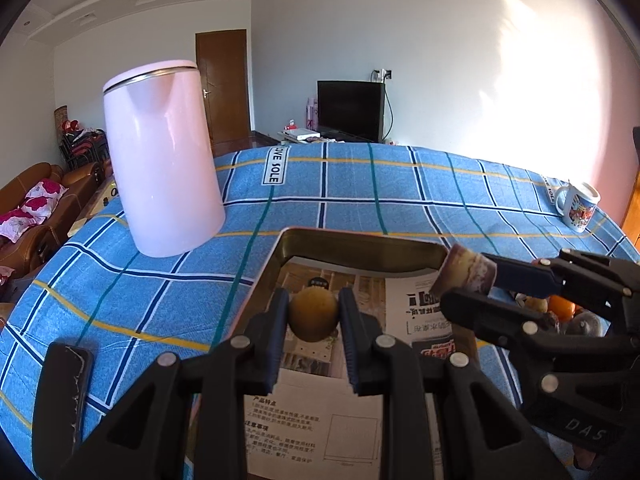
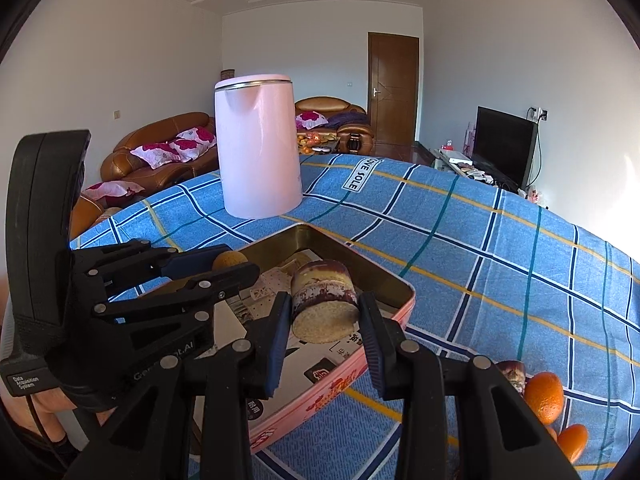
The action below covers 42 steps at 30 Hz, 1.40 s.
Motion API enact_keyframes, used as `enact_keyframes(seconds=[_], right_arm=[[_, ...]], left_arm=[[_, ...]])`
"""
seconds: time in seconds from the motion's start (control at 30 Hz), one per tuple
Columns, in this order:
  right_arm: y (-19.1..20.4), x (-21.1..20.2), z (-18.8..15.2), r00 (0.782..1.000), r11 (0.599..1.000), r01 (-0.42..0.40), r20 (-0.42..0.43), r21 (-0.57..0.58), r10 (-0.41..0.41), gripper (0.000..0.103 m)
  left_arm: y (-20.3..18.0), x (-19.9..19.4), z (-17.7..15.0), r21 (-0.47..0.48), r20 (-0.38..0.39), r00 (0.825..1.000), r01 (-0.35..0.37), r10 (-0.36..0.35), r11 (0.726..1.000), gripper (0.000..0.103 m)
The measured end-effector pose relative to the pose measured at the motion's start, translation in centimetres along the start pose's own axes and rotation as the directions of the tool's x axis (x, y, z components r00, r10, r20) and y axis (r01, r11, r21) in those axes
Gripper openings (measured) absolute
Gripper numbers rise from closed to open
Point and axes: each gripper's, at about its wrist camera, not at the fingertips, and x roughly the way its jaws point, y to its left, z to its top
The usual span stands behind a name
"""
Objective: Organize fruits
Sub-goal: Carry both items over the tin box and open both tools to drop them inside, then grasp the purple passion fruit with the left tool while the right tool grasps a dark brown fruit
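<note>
Your left gripper pinches a round fruit, your right gripper a cut sugarcane piece, both over the tin; oranges wait outside.

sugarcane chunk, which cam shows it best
The right wrist view: the sugarcane chunk sits centred between the right tongs, showing its purple rind and pale cut end above the tin. The left wrist view shows it only small, side-on at the right.
</note>
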Motion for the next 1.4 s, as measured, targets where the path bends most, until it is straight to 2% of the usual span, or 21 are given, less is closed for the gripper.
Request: enact_keyframes(seconds=[0.4,0.47,0.57,0.6,0.67,0.73,0.83,0.97,1.07,1.23,1.33,1.4], right_arm=[[0.5,2.4,-1.2,0.997,1.0,-0.017,-0.075,-0.008,0.016,0.036],[0.5,2.7,-1.1,0.996,0.999,-0.04,-0.08,0.001,0.04,0.036],[0.8,2.4,-1.2,0.996,0.999,-0.049,-0.076,0.006,0.049,0.037],[0.8,2.1,-1.2,0.997,0.999,-0.04,-0.072,0.006,0.041,0.038],[0.5,1.3,-1.3,0.997,0.999,-0.042,-0.061,0.013,0.043,0.042],[0.0,-0.1,-1.7,0.999,0.999,-0.033,-0.043,0.012,0.033,0.043],[-1.0,-3.1,-2.7,1.0,1.0,0.022,-0.006,-0.003,-0.022,0.044],[-3.8,-7.6,-4.8,0.994,0.994,0.097,0.037,0.043,-0.098,0.054],[-6.4,-10.6,-6.7,0.98,0.977,0.185,0.051,0.103,-0.191,0.057],[-10.6,-14.4,-9.9,0.947,0.927,0.305,0.033,0.216,-0.32,0.058],[-12.6,-15.6,-11.3,0.928,0.897,0.35,0.027,0.271,-0.371,0.059],[-13.5,-16.0,-11.9,0.924,0.884,0.356,0.025,0.303,-0.38,0.059]], left_arm=[[0.2,1.0,-0.7,0.011,-0.042,0.999,-0.015,0.015,1.0,0.027],[0.2,0.9,-0.7,0.009,-0.041,0.999,-0.012,0.012,1.0,0.028],[0.1,0.3,-0.6,0.009,-0.022,0.999,-0.042,0.042,0.999,0.04],[0.1,0.0,-0.6,0.003,-0.017,0.999,-0.034,0.034,0.999,0.042],[0.0,-0.9,-0.5,-0.012,0.004,1.0,-0.016,0.016,1.0,0.057],[-0.5,-2.2,-0.5,-0.011,0.045,0.999,-0.003,0.004,1.0,0.065],[-2.1,-3.6,-0.4,-0.002,0.085,0.996,0.033,-0.032,0.999,0.072],[-6.0,-4.4,-0.7,0.036,0.089,0.987,0.132,-0.135,0.991,0.072],[-9.5,-4.4,-1.2,0.09,0.063,0.977,0.199,-0.205,0.976,0.072],[-15.0,-3.7,-2.1,0.153,-0.001,0.955,0.292,-0.295,0.944,0.072],[-17.5,-3.4,-2.7,0.187,-0.039,0.946,0.324,-0.322,0.927,0.072],[-18.7,-3.1,-2.9,0.204,-0.055,0.942,0.335,-0.331,0.92,0.072]])
